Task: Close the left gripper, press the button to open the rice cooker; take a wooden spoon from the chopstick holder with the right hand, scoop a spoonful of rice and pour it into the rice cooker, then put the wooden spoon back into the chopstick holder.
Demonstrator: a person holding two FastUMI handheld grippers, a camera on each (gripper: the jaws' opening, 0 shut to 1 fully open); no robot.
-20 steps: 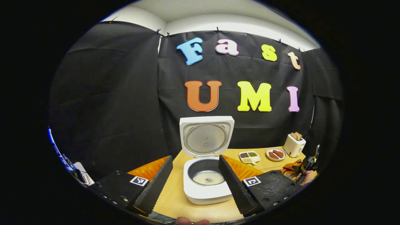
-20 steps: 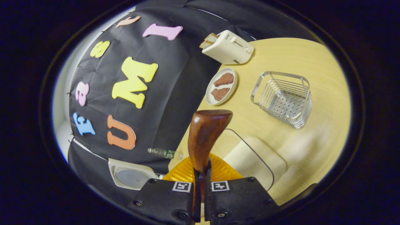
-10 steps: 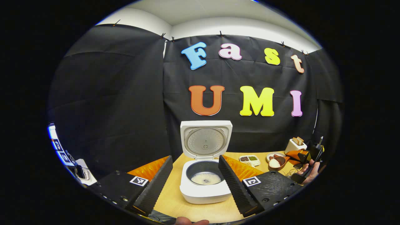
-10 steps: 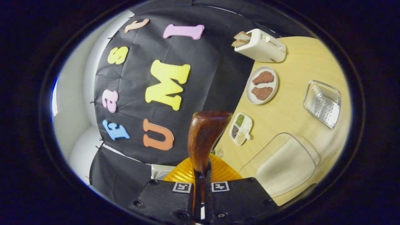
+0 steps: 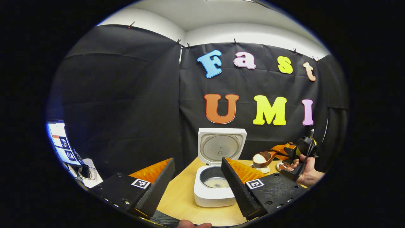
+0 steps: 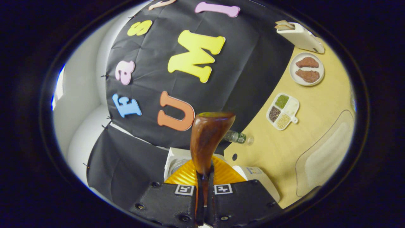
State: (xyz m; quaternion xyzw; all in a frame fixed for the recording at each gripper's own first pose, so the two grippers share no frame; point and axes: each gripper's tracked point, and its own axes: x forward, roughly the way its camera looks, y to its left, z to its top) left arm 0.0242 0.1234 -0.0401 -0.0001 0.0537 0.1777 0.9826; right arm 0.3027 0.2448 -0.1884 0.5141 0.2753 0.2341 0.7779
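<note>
1. Left gripper [image 5: 197, 183]: fingers are standing spread wide, pinching nothing, hovering over the table [image 5: 180, 202].
2. Cooker [image 5: 213, 193] is sitting straight ahead of the left gripper, framed in the gap between its two fingers; the right finger is overlapping the cooker's right edge in this view. Lid [image 5: 221, 147] is standing upright at the back; pot is showing a thin layer of rice at the bottom.
3. Right gripper [image 6: 204, 193]: fingers are pressing together on the handle of the spoon [image 6: 208, 139], which is jutting forward from the fingertips, bowl away from the camera.
4. From the left gripper view, the right gripper [image 5: 295, 152] is hanging ahead and to the right, held by a hand [image 5: 308, 174]. The spoon [image 5: 262, 158] is carrying a heap of white rice and pointing toward the cooker, above table level, just right of the lid and not over the pot.
5. In the right gripper view, the cooker [image 6: 177, 160] is lying close under and behind the spoon, partly hidden by the gripper.
6. Farther from the right gripper: bottle [image 6: 237, 137] lying on its side, divided dish [image 6: 282, 110], plate [image 6: 307, 72] with two brown pieces, toaster [image 6: 302, 38], clear rice tray [image 6: 326, 158] to the right.
</note>
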